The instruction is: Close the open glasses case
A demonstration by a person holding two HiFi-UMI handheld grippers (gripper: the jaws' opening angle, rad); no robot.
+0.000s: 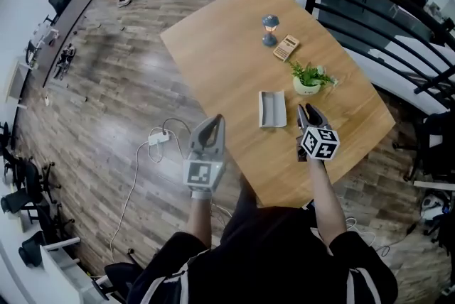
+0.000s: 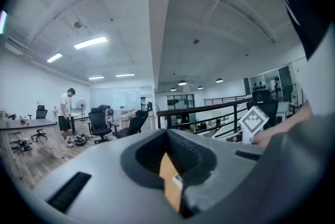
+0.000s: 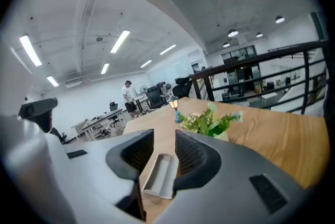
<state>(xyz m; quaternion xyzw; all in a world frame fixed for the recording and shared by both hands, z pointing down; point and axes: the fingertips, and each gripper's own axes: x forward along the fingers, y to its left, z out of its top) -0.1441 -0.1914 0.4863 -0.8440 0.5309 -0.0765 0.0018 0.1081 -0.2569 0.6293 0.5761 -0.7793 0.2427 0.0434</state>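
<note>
Nothing of the closing was done yet: the glasses case lay open on the table (near the potted plant). The right gripper hovered just beside it, jaws wide apart and empty, the case ahead of them. The left gripper, jaws together on nothing, hung off the table's edge. Folding the case shut was all still to do.

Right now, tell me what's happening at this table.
A person holds a gripper in each hand. The right gripper is open above the wooden table, close beside the grey glasses case but not touching it. The left gripper is shut and held off the table's near edge, holding nothing. The case lies open, so closing it has not begun.
</note>
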